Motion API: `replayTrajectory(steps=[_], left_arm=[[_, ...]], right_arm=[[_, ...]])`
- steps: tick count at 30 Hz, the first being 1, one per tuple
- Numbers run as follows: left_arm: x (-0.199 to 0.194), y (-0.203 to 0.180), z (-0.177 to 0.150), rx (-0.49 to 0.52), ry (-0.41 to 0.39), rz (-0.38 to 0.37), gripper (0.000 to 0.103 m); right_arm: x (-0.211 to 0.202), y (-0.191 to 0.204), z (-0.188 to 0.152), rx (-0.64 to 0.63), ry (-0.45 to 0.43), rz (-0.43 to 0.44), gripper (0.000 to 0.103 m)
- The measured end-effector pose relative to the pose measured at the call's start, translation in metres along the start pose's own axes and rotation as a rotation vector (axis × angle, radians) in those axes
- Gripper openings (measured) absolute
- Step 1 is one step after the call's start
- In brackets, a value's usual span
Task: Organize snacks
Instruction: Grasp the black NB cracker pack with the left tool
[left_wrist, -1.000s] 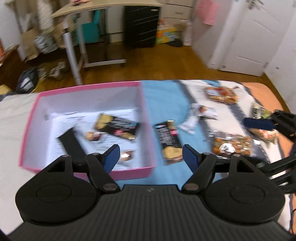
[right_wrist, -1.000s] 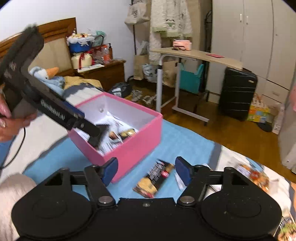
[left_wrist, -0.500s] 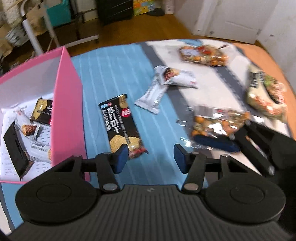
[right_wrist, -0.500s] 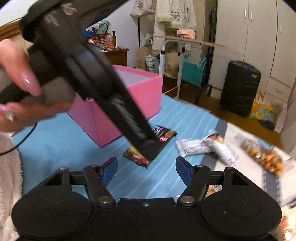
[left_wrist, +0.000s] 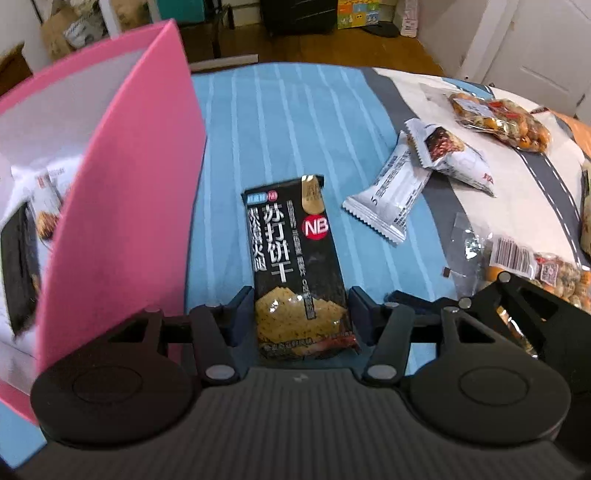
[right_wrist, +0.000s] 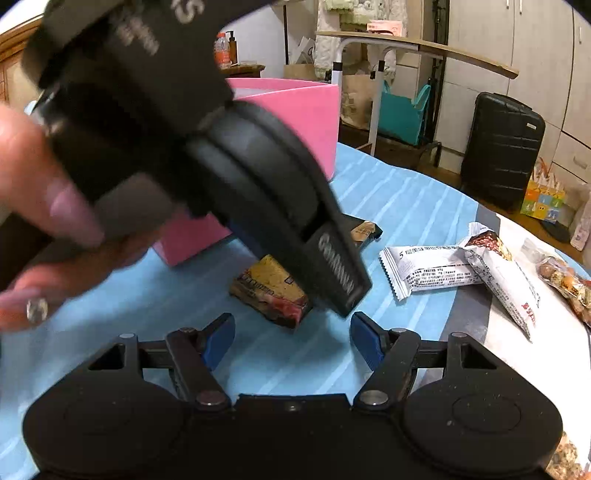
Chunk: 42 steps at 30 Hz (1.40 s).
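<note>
Just right of the pink box (left_wrist: 122, 206), my left tool (left_wrist: 301, 310) straddles the black cracker packet (left_wrist: 295, 258) lying on the blue bedspread (left_wrist: 295, 122), its jaws having narrowed, pads beside its edges. My right tool (right_wrist: 291, 334) stays apart, empty. Beyond lie two white packets (left_wrist: 410, 173).

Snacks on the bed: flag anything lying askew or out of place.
The two white packets lie crossed, one overlapping the other. The black cracker packet sits outside the pink box, between the left gripper fingers.
</note>
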<state>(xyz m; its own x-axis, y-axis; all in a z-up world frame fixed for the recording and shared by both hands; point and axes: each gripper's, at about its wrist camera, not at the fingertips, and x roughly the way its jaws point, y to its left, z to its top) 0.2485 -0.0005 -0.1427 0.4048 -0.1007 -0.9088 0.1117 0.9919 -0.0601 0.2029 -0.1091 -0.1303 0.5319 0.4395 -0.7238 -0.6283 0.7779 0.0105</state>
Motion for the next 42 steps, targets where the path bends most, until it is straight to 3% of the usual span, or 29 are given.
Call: replayTrajectory(steps=[2, 7, 10, 12, 17, 21, 26, 35, 42], left_arm=[[0.0, 0.005, 0.0, -0.036, 0.004, -0.026, 0.053], [-0.003, 0.007, -0.002, -0.019, 0.03, -0.068, 0.051], [-0.007, 0.006, -0.007, -0.024, 0.033, -0.148, 0.05], [-0.01, 0.002, -0.01, -0.017, 0.042, -0.163, 0.05], [-0.016, -0.001, -0.018, -0.026, 0.07, -0.196, 0.05], [-0.017, 0.001, -0.022, -0.05, 0.088, -0.236, 0.05], [-0.021, 0.0, -0.025, -0.048, 0.09, -0.24, 0.049], [-0.051, -0.007, -0.035, 0.008, 0.134, -0.228, 0.048], [-0.096, 0.001, -0.057, -0.002, 0.105, -0.292, 0.049]], right_arm=[[0.002, -0.001, 0.001, 0.008, -0.003, 0.003, 0.074], [0.006, -0.004, 0.005, -0.01, -0.004, 0.025, 0.074], [0.003, -0.005, 0.003, 0.017, -0.004, 0.024, 0.074], [-0.002, -0.002, 0.001, 0.028, 0.004, 0.026, 0.074], [-0.01, 0.011, -0.005, 0.003, 0.03, -0.013, 0.075], [-0.01, 0.014, -0.008, 0.053, 0.025, -0.033, 0.077], [-0.012, 0.019, -0.008, 0.117, 0.003, -0.061, 0.072], [-0.037, 0.038, 0.006, 0.18, 0.047, -0.072, 0.072], [-0.073, 0.057, 0.017, 0.143, 0.032, -0.065, 0.071]])
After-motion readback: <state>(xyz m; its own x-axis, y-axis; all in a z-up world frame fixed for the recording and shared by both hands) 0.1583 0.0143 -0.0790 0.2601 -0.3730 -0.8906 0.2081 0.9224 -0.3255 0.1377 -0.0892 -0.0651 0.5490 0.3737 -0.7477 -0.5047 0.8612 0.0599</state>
